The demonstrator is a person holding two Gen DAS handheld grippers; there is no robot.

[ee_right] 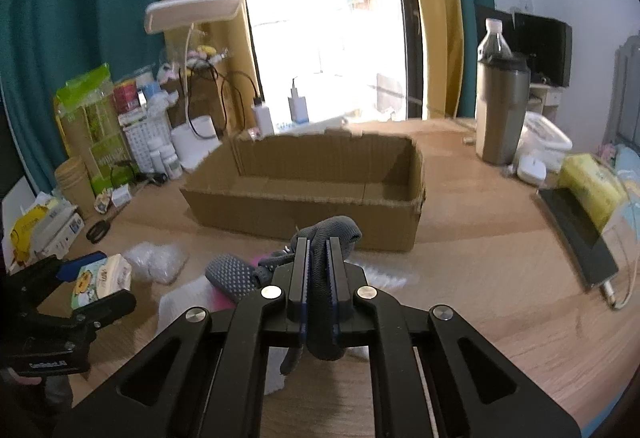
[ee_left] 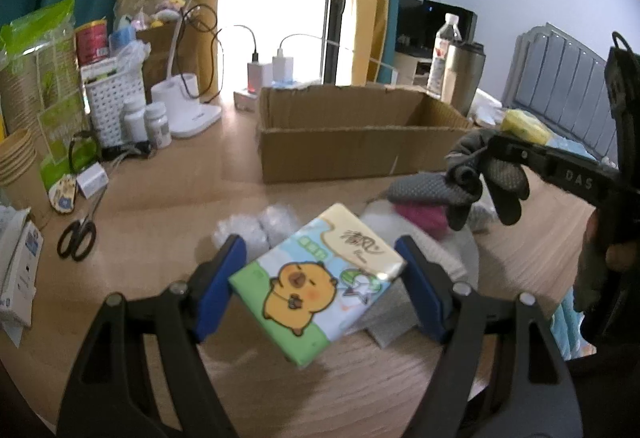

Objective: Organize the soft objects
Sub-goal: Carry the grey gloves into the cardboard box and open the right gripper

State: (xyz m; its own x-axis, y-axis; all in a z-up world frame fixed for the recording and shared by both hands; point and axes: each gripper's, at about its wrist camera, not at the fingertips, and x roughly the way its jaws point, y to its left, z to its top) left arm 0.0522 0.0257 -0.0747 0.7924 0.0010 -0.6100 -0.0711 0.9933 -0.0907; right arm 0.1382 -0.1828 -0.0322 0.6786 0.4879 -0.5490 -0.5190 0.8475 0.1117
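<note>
The box [ee_right: 308, 181] lies straight ahead of both jaws, long axis crosswise. Right gripper [ee_right: 319, 258], clamped on the glove [ee_right: 328, 234], is nearer; left gripper [ee_left: 320, 278] grips the tissue pack [ee_left: 316, 278] above the desk [ee_left: 160, 230].

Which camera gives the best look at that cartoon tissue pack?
The left wrist view: the tissue pack fills the centre, its printed face showing, gripped in the left gripper. The right wrist view shows it small, near the left edge.
</note>
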